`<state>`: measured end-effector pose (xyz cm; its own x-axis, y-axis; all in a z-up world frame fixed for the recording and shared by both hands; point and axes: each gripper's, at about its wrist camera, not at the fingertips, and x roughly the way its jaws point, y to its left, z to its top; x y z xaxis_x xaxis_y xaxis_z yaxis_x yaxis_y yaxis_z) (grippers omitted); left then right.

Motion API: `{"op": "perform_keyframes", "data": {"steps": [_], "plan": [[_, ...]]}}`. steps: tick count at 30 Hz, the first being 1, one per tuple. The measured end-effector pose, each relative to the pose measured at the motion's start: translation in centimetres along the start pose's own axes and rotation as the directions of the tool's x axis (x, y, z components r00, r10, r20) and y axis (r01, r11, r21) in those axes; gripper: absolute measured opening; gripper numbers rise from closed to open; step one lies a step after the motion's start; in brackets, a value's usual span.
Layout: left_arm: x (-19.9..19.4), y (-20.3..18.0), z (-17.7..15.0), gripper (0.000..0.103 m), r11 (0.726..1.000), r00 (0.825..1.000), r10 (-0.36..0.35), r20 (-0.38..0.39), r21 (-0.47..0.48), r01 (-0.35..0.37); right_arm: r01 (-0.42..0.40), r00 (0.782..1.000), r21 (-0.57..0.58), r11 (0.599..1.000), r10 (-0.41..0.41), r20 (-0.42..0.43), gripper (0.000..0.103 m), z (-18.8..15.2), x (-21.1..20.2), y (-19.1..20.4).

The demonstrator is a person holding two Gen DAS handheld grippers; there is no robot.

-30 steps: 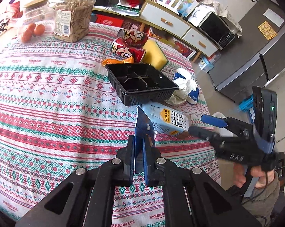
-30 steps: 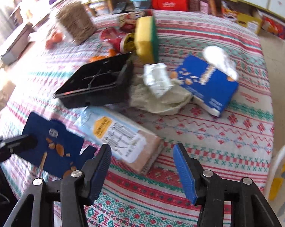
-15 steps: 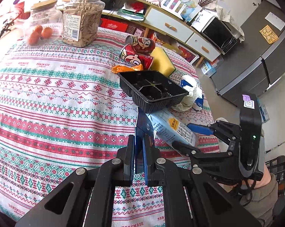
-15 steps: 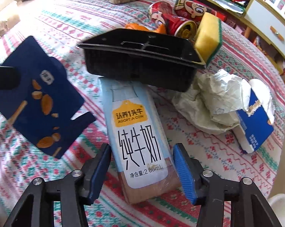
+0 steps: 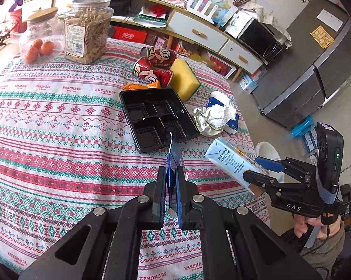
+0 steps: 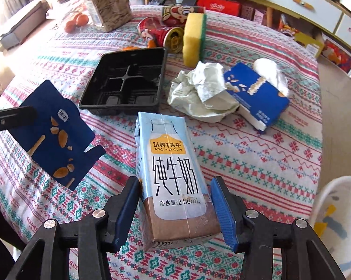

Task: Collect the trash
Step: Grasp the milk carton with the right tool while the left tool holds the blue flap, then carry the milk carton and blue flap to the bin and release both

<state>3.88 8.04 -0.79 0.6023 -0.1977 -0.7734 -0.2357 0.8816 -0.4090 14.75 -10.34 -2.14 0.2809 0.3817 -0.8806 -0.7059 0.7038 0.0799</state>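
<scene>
Blue card printed with almonds, a flattened wrapper (image 6: 56, 133), is pinched edge-on between the closed fingers of the left gripper (image 5: 171, 182), held above the table (image 5: 59, 126). The right gripper (image 6: 175, 200) is clamped on the lower end of a milk carton (image 6: 170, 163), which is lifted clear of the patterned cloth. Near them on the table lie a black tray (image 6: 126, 79), crumpled paper (image 6: 203, 93), a torn blue box (image 6: 257, 93), a yellow sponge (image 6: 194, 37) and two red cans (image 5: 155, 70).
</scene>
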Motion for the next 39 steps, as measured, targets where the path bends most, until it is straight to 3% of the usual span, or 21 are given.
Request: {"op": "perform_keyframes", "data": {"steps": [11, 23, 27, 35, 39], "plan": [[0.1, -2.8, 0.0, 0.007, 0.999, 0.999, -0.035, 0.008, 0.036, 0.035, 0.003, 0.998, 0.15, 0.989, -0.013, 0.063, 0.055, -1.0, -3.1, -3.1], [1.6, -9.1, 0.4, 0.007, 0.988, 0.997, -0.068, -0.019, 0.137, 0.07, -0.064, 0.991, 0.385, 0.921, 0.012, 0.135, 0.055, -2.7, -6.6, -9.1], [2.5, -12.1, 1.0, 0.007, 0.981, 0.994, -0.105, -0.028, 0.164, 0.109, -0.072, 0.986, 0.456, 0.887, -0.004, 0.165, 0.055, -3.6, -8.1, -11.5], [5.6, -19.0, 1.3, 0.007, 0.959, 0.98, -0.192, -0.057, 0.199, 0.2, -0.056, 0.975, 0.621, 0.782, -0.091, 0.203, 0.055, -6.3, -11.0, -17.3], [7.9, -21.8, 1.2, 0.007, 0.952, 0.971, -0.223, -0.089, 0.194, 0.237, -0.042, 0.973, 0.658, 0.752, -0.118, 0.198, 0.055, -7.3, -11.6, -18.7]]}}
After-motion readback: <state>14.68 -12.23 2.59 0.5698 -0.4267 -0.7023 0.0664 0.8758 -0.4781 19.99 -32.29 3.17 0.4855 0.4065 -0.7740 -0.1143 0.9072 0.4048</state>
